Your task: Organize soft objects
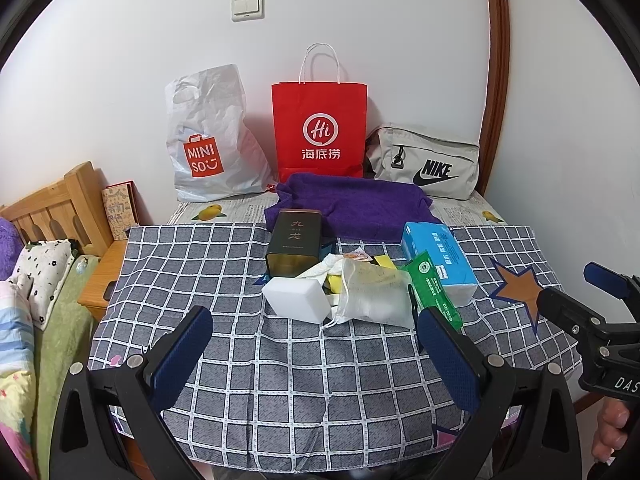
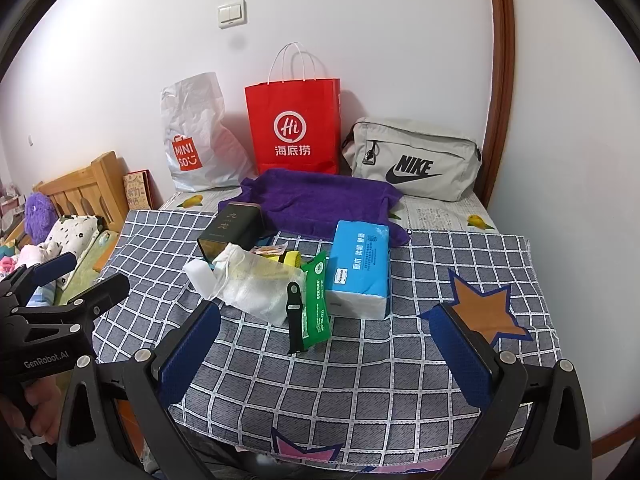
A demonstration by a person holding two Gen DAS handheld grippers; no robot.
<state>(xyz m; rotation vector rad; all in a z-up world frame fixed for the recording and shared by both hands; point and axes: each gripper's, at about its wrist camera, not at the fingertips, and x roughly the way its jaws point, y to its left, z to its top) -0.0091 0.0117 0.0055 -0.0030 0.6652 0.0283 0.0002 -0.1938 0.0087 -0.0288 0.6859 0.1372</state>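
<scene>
**Both grippers wide, nothing held**

My left gripper (image 1: pixel 316 360) and right gripper (image 2: pixel 336 352) hang spread wide and empty over the checked cloth (image 2: pixel 360 392). Beyond them, mid-cloth, the mesh pouch (image 2: pixel 256 286) lies touching the white sponge (image 1: pixel 296 296); the blue tissue pack (image 2: pixel 360 264) sits just right of it.

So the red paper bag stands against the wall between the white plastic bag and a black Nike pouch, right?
Not quite: the Nike pouch is light grey, only its logo is black. The right wrist view shows it. The red paper bag does stand between it and the white plastic bag.
</scene>
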